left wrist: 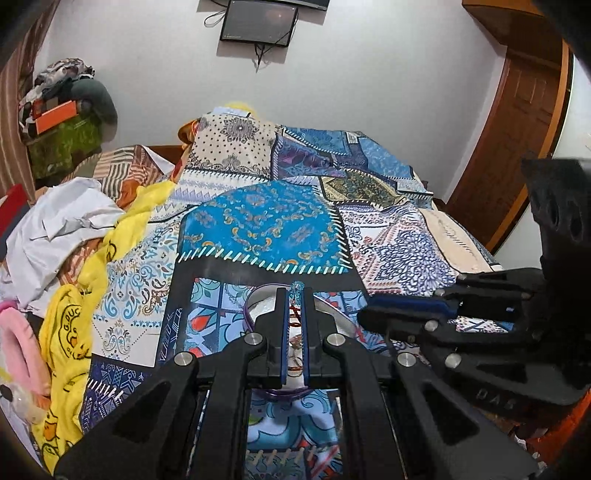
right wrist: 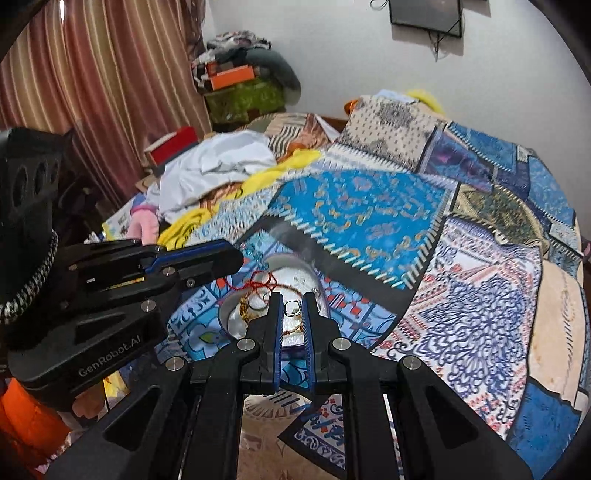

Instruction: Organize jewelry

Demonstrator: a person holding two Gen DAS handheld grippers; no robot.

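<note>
Bedroom walls in pale white formed the backdrop, with a striped curtain [right wrist: 110,74] at nine o'clock of the right wrist view and a dark wall screen [left wrist: 258,20] at twelve o'clock of the left wrist view. Below that spread a bed covered by a blue patchwork bedspread [left wrist: 266,221], with crumpled white and yellow clothes [left wrist: 74,229] heaped at nine o'clock. Near the bottom centre of both views sat a shallow round dish [right wrist: 310,280] with a clear purple-tinged rim, resting on the bedspread. Inside it lay tangled jewelry [right wrist: 258,299]: a red cord, a gold chain and some small rings, mostly at the dish's nine o'clock half as the right wrist view showed it. The right gripper [right wrist: 293,295] hung directly over the dish, its blue-lined jaws drawn nearly together with only a narrow slit between them and nothing visibly held; a small ring showed through that slit. The left gripper [left wrist: 294,291] also stood over the dish with its jaws pressed close; red cord showed in the slit, but whether it was pinched could not be told. Judged from this, the right gripper seemed nearer the rings, which lay just ahead at its twelve o'clock, while the red cord ran toward ten o'clock beneath the left gripper's tip.
</note>
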